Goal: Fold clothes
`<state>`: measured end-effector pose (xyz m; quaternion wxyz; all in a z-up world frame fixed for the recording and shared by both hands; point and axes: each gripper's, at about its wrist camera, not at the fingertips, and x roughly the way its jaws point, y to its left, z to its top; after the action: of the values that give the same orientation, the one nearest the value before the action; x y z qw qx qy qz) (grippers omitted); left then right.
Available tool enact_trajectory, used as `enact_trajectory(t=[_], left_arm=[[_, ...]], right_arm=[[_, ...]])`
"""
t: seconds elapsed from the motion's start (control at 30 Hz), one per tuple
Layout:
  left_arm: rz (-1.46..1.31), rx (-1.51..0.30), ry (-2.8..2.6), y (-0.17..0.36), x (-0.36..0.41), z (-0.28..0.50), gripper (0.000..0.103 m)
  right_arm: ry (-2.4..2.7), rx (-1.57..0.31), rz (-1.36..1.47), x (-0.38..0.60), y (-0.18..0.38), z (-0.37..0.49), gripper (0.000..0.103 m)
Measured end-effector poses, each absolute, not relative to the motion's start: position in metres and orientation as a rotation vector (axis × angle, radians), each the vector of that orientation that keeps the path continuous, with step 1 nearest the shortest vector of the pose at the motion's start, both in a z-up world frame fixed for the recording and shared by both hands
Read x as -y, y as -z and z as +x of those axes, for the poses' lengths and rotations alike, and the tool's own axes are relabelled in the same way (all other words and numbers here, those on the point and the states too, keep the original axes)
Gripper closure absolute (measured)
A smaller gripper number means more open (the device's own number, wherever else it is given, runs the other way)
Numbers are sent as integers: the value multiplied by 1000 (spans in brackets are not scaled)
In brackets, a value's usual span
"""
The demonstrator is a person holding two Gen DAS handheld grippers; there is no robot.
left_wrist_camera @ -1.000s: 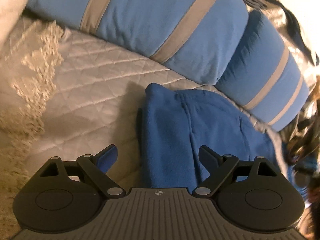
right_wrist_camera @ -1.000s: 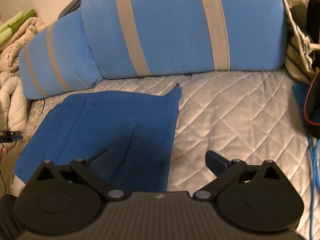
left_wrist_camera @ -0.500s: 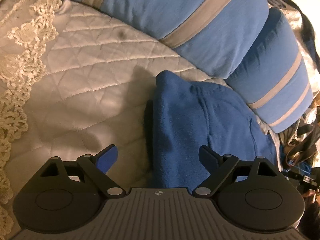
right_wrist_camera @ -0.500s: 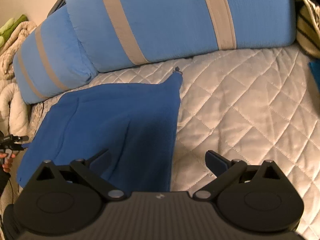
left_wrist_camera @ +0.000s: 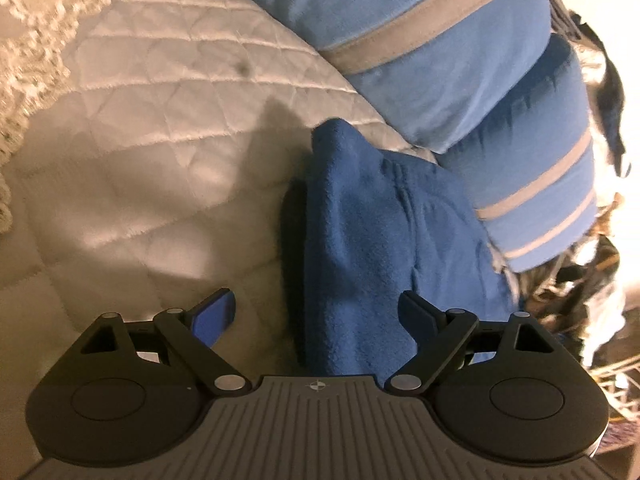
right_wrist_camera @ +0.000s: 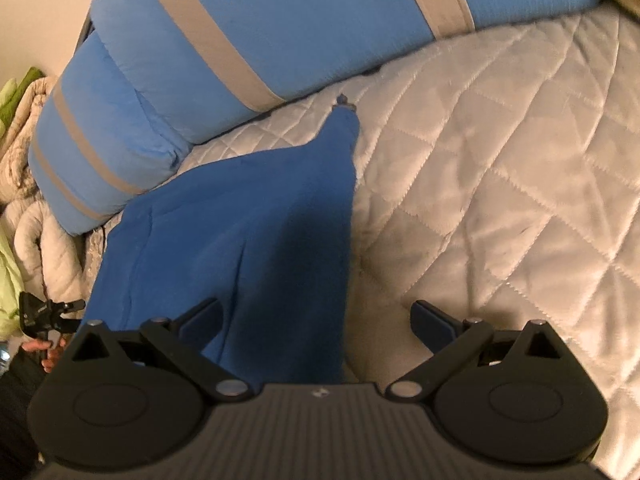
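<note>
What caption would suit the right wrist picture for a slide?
Open right gripper poised over the edge of a blue fleece garment on a quilted white bedspread, striped blue pillows behind.

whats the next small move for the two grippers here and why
Probably lower both and close on the blue fleece garment. The left gripper and right gripper are both open, each straddling an opposite side edge of it, and it lies flat on the quilted bedspread, ungrasped.
</note>
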<state>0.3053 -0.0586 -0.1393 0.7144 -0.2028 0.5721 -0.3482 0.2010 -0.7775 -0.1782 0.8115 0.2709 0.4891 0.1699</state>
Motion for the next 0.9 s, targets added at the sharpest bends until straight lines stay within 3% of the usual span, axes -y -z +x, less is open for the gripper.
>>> enact_trajectory(t=[0.27, 0.9], left_arm=[[-528, -1348, 924, 152, 74, 299, 13], [-590, -1304, 914, 159, 81, 298, 14]], right_arm=[[-448, -1015, 721, 781, 188, 211, 0], [-552, -1047, 848, 756, 203, 230, 1]])
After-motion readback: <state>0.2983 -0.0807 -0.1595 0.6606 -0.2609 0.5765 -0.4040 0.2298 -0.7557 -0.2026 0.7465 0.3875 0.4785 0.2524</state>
